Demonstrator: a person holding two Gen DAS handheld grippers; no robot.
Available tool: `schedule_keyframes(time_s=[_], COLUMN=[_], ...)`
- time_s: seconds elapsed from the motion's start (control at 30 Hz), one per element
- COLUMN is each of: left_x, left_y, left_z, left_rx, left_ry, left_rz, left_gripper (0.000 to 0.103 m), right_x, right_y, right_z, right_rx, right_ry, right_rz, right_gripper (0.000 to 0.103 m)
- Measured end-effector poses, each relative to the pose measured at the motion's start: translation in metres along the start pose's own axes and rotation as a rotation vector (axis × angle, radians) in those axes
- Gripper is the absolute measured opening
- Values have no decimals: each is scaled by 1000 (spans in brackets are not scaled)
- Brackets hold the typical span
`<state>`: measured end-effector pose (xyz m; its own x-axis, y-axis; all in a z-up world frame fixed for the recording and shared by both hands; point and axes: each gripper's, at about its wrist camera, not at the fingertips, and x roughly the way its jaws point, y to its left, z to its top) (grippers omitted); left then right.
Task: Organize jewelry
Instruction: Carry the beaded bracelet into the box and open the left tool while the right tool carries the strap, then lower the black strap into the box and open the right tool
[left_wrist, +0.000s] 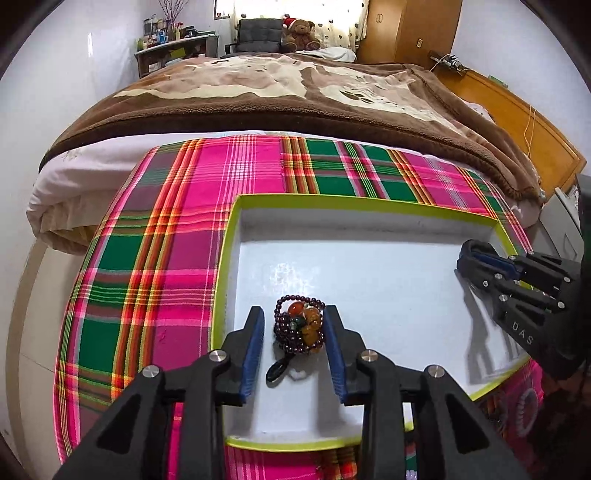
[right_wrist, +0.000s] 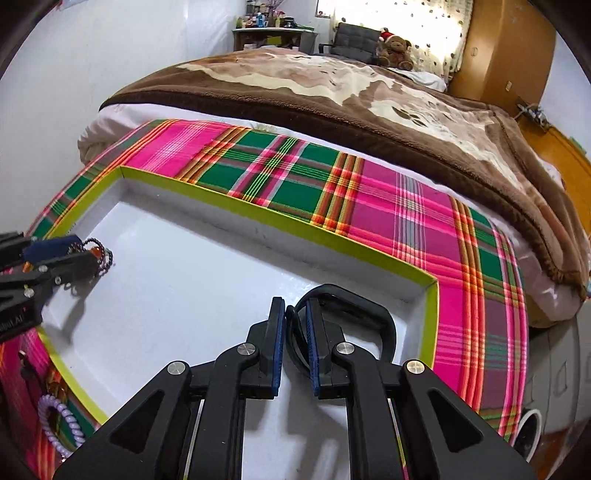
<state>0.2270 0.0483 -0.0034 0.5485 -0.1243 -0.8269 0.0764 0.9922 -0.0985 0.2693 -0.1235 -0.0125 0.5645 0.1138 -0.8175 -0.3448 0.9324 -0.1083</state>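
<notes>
I work at the foot of a bed (left_wrist: 258, 96) covered by a brown blanket (right_wrist: 332, 92). A pink-and-green plaid cloth (left_wrist: 166, 229) is spread over its near end. On the cloth sits a shallow white tray (left_wrist: 369, 273) with a lime-green rim. At the far end of the room I see a teddy bear (left_wrist: 301, 35) in a red hat, a dark chair (left_wrist: 258, 35), a cluttered shelf (left_wrist: 170, 42) and a wooden wardrobe (left_wrist: 413, 29).

My left hand-held gripper (left_wrist: 294, 332) reaches low over the near left part of the tray. Its blue-padded jaws stand apart on either side of a bundle of dark purple beads (left_wrist: 301, 328) with amber and orange stones, which lies on the tray floor. I cannot tell whether the pads touch the bundle.

My right hand-held gripper (right_wrist: 295, 345) points down into the right end of the tray, close to its corner. Its jaws are nearly together, and a black loop (right_wrist: 384, 325), a band or bangle, runs between the pads and curves out to the right; the jaws appear to pinch it. In the right wrist view a lilac spiral hair tie (right_wrist: 55, 421) lies on the cloth just outside the tray's near edge.
</notes>
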Motion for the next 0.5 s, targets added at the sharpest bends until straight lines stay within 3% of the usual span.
schedule_keyframes(time_s=[0.2, 0.27, 0.4, 0.5], left_x=[0, -4, -10, -19], left_y=[1, 1, 0, 0], left_z=[1, 0, -2, -6], left_rx=[-9, -15, -17, -24], left_ry=[-1, -8, -16, -33], left_rz=[6, 14, 4, 12], left_gripper=[35, 38, 42, 48], right_x=[-4, -9, -24, -36], right_y=[1, 2, 1, 0], right_z=[0, 0, 1, -1], right_rx=[-1, -4, 13, 35], right_ry=[-13, -36, -76, -99], right_rz=[-12, -20, -4, 5], right_gripper=[14, 17, 36, 36])
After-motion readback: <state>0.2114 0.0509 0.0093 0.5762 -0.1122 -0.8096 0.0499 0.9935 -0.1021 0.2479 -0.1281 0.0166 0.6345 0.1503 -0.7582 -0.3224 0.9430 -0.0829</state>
